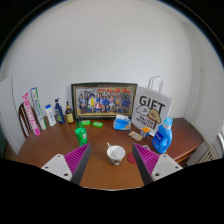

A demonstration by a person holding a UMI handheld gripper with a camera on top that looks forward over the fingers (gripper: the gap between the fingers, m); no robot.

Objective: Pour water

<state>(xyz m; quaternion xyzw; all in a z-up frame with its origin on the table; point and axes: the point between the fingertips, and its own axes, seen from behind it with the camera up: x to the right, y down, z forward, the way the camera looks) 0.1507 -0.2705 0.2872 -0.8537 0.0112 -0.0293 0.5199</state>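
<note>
The claw (111,162) is released, its two fingers spread wide with nothing between the purple pads (146,160) but bare wooden counter (100,175). Just ahead of the fingers, roughly midway between them, a small white cup (116,153) stands upright on the counter, apart from both fingertips. To the left of the cup, beside the left finger, stands a green cup (81,134), also upright.

Farther back on the right, a blue bottle (163,137) with a handle stands near the counter's right side, beyond the right finger. Behind it a white paper bag (152,106) printed with the word GIFT stands upright, and a small blue and white box (121,122) lies just left of the bag.

At the far edge, against the white wall, a framed group photograph (104,100) leans upright. Two small green things (90,123) lie on the counter in front of the frame. At the far left a cluster of bottles (55,112) stands near a pink package (30,112) leaning against the wall.

Whether any of the cups holds water cannot be told.
</note>
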